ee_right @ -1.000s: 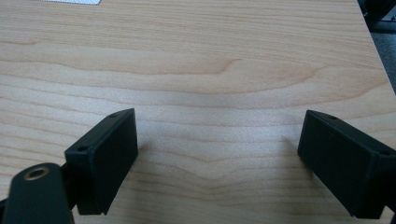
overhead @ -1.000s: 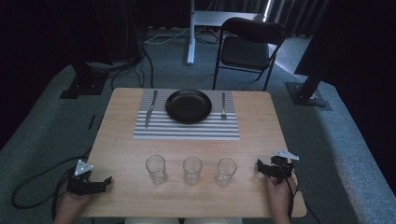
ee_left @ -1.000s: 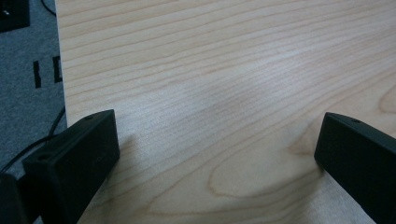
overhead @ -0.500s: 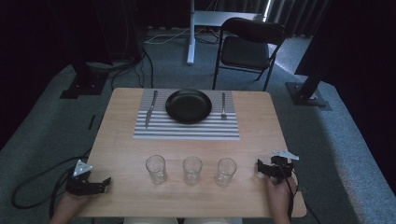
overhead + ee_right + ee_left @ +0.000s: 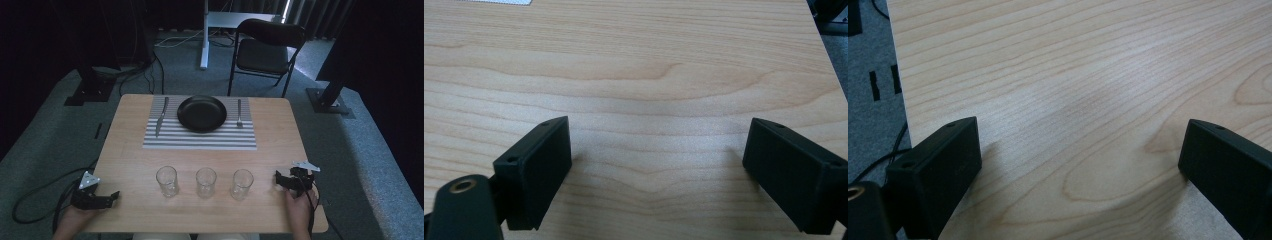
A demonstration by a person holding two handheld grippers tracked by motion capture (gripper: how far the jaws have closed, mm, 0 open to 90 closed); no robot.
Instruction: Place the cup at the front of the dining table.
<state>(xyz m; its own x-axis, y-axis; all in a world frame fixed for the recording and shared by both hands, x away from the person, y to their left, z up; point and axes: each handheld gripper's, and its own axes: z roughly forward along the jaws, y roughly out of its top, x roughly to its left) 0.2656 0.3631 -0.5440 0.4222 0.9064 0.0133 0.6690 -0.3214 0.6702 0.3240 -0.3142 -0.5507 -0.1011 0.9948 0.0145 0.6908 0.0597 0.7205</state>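
Both grippers idle, nothing changed vs earlier frames.
Left gripper (image 5: 106, 199) lower left, right gripper (image 5: 284, 180) lower right: jaws spread, empty; three glasses (image 5: 206, 182) untouched betw. them, so no step begun.

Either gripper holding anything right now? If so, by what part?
Nothing held. The left gripper and right gripper both have jaws wide open over bare table; the three glasses stand untouched.
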